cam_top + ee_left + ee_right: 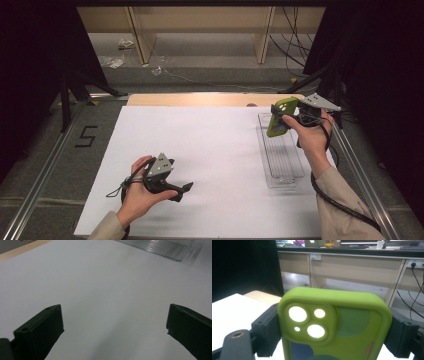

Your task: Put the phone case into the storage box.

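Though clamped in right tongs (332, 337), phone case (337, 322) bottom cut off.

In the right gripper view the lime-green rubbery phone case (352, 315) runs off the bottom edge at six o'clock. In the left gripper view the clear ribbed plastic tray (160, 247) is cut off at one o'clock, its near corner blurred.

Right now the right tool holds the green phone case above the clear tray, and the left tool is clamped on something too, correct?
Not quite. The left tool is open with nothing between its jaws, as the left gripper view shows. The right tool does hold the green phone case above the clear tray.
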Motion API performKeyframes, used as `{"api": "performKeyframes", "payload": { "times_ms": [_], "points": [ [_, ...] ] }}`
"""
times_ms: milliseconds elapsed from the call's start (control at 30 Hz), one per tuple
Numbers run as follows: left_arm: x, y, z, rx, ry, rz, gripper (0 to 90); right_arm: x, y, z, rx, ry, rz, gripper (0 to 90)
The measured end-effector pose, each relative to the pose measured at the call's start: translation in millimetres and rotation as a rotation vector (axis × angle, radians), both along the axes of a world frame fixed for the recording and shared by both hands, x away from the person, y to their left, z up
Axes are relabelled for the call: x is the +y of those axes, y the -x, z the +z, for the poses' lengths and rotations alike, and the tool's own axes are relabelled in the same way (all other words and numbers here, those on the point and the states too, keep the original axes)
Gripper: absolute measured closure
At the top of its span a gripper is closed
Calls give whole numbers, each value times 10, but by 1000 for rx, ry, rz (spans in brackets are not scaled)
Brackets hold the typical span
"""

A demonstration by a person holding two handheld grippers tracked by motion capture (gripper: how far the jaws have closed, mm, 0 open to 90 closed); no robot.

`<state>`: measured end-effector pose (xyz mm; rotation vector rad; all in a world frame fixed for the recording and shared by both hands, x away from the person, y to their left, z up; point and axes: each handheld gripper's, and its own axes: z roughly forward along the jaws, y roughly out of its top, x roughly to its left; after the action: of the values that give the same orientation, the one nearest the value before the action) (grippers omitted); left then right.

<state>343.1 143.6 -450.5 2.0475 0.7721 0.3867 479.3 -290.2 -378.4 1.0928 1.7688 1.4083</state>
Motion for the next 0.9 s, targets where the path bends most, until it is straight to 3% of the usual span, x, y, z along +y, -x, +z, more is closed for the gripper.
{"api": "performKeyframes", "payload": {
  "times_ms": [900],
  "points": [
    [-3, 0, 1, -2, -1, 2, 4, 20, -106, -49, 4, 13, -13, 166]
  ]
}}
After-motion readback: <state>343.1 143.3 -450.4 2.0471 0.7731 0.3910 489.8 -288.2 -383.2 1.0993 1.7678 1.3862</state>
